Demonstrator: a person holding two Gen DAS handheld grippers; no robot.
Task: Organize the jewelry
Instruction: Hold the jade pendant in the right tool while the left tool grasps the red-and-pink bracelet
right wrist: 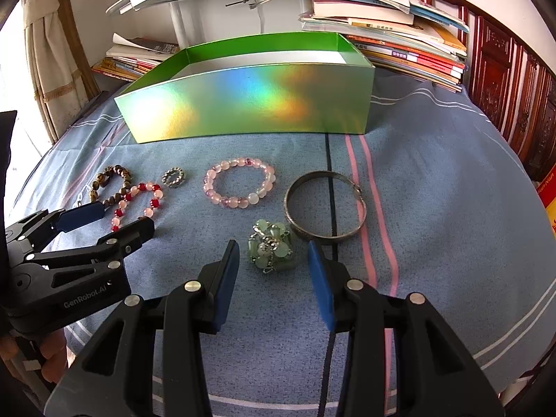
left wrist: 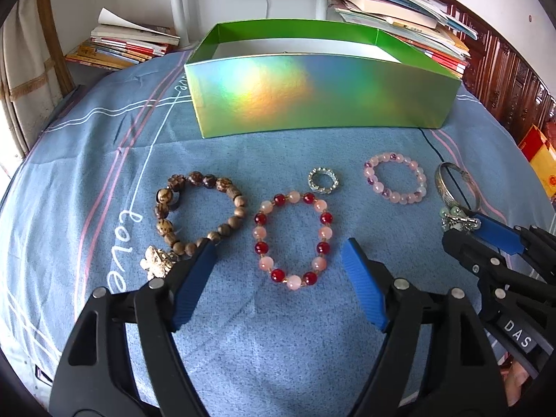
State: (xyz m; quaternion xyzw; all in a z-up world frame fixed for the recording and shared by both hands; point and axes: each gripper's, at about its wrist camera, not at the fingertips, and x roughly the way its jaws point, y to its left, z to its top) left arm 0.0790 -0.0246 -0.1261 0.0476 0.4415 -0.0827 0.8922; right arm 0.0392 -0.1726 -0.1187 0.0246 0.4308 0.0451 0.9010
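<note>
Both fingers (right wrist: 314,271) flank jade bracelet (right wrist: 271,250), no contact

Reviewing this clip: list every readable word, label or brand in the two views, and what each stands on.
"love": stitched in white on the blue cloth.
"DAS": white letter tiles on the right tool.
"GenRobot.AI": printed on the left tool.
Book spines: print too small to read.
Red and yellow box: markings illegible.

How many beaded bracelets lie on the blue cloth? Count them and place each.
3. The brown wooden-bead bracelet lies leftmost, the red-and-pink glass-bead bracelet beside it, the pale pink bead bracelet further right, all before the green holographic box. None seems hidden.
</note>
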